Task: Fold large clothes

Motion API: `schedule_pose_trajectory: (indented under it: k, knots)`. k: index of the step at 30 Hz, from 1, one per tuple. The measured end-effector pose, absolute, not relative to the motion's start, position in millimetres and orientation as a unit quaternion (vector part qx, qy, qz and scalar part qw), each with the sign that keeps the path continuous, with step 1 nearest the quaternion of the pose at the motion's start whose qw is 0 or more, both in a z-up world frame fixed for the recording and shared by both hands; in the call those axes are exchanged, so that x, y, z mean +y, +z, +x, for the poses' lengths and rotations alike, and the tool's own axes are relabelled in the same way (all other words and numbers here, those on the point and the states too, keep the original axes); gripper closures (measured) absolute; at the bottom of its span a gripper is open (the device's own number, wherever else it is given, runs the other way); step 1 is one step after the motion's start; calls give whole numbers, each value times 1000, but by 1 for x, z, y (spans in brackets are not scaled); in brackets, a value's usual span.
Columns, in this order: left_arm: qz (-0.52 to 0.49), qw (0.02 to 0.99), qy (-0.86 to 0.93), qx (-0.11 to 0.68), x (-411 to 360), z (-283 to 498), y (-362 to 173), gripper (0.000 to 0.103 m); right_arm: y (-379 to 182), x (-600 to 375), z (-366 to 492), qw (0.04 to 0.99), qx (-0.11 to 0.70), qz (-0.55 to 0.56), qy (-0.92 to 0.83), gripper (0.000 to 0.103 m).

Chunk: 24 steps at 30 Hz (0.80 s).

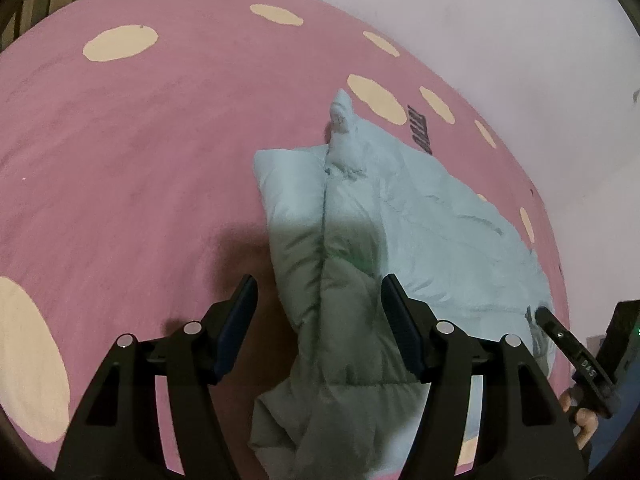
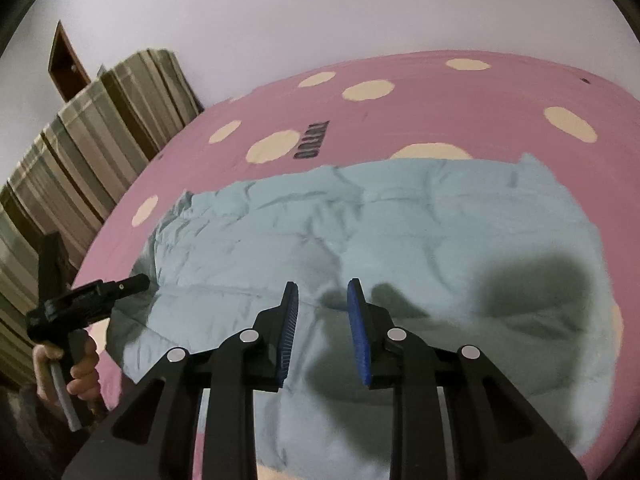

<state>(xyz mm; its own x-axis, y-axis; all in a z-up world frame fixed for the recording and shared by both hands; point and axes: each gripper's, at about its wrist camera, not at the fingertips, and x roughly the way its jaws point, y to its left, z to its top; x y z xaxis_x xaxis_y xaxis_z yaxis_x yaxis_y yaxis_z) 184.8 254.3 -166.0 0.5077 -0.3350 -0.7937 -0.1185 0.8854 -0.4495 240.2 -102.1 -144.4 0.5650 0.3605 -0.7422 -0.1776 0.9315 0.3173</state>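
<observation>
A pale blue puffer jacket [image 1: 420, 224] lies spread on the pink sheet [image 1: 140, 152], with one part folded over along its left side into a thick ridge [image 1: 320, 288]. My left gripper [image 1: 320, 292] hovers over that ridge, jaws wide apart, pads clear of the fabric. In the right wrist view the jacket [image 2: 360, 220] fills the middle. My right gripper [image 2: 322, 292] hangs above it, its blue pads a narrow gap apart with nothing between them. The left gripper [image 2: 120, 286], held by a hand [image 2: 82, 372], sits at the jacket's left edge.
The pink sheet [image 2: 440, 104] has cream dots and dark lettering [image 2: 310, 142]. Striped fabric [image 2: 80, 152] stands beyond the bed's left side, with a white wall [image 2: 320, 12] behind. The right gripper [image 1: 560, 336] shows at the right edge of the left wrist view.
</observation>
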Motion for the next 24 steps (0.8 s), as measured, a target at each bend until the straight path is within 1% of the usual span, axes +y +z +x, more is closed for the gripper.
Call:
schedule_pose_trajectory:
  k: [4, 6, 14, 15, 16, 17, 18, 19, 21, 24]
  knots:
    - [-235, 829, -73, 503, 257, 191, -173, 39, -173, -84, 252, 862, 478, 84, 144, 77]
    - [-238, 825, -80, 507, 259, 195, -176, 39, -182, -82, 254, 860, 484, 80, 140, 77]
    - [-236, 815, -99, 520, 253, 208, -184, 39, -188, -76, 250, 860, 489, 65, 133, 77]
    - [-238, 814, -101, 520, 253, 209, -185, 42, -188, -75, 249, 860, 489, 63, 132, 77]
    - [-243, 812, -108, 519, 252, 210, -185, 54, -188, -74, 249, 860, 489, 61, 131, 77]
    - [-252, 807, -120, 520, 251, 212, -186, 61, -189, -74, 248, 861, 489, 60, 130, 77]
    - [-261, 804, -128, 519, 251, 211, -187, 72, -189, -72, 249, 861, 489, 59, 129, 77]
    - [-267, 803, -133, 516, 251, 211, -185, 78, -189, -71, 249, 861, 488, 56, 128, 77]
    - [-262, 811, -135, 506, 246, 207, -175, 84, -190, -69, 249, 862, 489, 53, 127, 77]
    - [-245, 827, -138, 488, 235, 200, -151, 87, -191, -69, 248, 861, 490, 50, 126, 77]
